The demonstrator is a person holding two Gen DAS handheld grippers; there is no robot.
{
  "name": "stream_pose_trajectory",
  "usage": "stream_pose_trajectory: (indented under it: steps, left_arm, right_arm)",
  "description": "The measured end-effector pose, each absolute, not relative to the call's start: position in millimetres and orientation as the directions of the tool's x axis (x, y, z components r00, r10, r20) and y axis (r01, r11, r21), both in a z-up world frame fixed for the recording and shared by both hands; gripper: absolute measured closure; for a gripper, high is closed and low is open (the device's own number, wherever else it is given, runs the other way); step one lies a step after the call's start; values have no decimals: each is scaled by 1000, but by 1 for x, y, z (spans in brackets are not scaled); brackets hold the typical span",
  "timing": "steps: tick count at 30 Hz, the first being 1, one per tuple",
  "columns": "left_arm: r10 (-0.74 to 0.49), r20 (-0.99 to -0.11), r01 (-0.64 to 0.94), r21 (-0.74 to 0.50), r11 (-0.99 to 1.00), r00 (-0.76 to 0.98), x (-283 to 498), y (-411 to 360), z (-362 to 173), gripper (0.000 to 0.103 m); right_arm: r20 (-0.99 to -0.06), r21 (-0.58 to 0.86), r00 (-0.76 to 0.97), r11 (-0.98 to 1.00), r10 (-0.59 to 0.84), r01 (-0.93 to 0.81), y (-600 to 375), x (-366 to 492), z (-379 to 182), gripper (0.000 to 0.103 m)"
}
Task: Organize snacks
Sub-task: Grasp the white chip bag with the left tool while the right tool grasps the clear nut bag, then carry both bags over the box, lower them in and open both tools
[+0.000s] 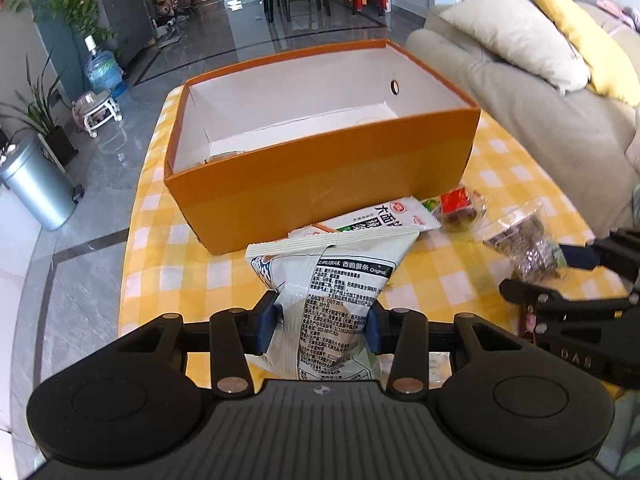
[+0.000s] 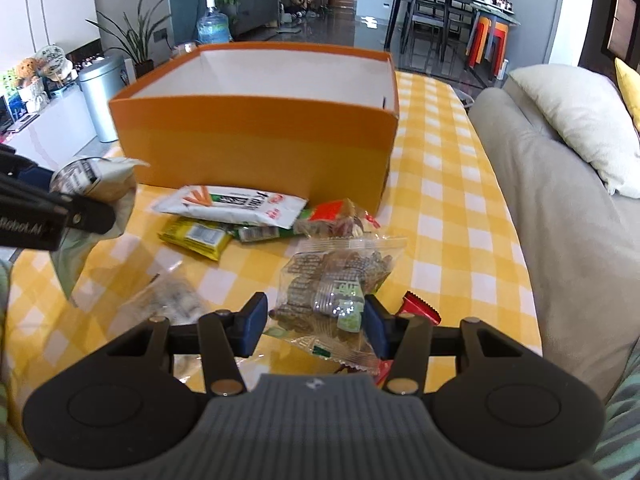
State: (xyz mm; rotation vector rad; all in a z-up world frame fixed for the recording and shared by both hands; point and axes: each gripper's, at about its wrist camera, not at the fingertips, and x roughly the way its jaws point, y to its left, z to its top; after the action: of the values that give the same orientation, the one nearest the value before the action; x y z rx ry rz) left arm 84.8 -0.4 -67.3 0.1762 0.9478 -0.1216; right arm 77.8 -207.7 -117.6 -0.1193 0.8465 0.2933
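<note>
- Mid-sort, I'd say: the left gripper (image 1: 322, 322) has its jaws pinched on a white chip bag (image 1: 324, 280), lifted just short of the orange box (image 1: 320, 152); next it needs carrying over the near wall and letting go
- The right gripper (image 2: 314, 326) sits low over the checked tablecloth (image 2: 440, 208); its jaws are spread around a clear biscuit packet (image 2: 336, 284), not yet squeezing it

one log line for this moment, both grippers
left hand-held gripper: shut on chip bag | right hand-held gripper: open around clear packet | box: nearly empty
</note>
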Motion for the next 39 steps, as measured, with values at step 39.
stream_pose_trajectory:
  steps: [39]
  left_arm:
    - [-84,-686,230,124,965,723,161,-5,24,54]
  right_arm:
    - [-593,-11,743,920,310,-392,-196,140,-7,54]
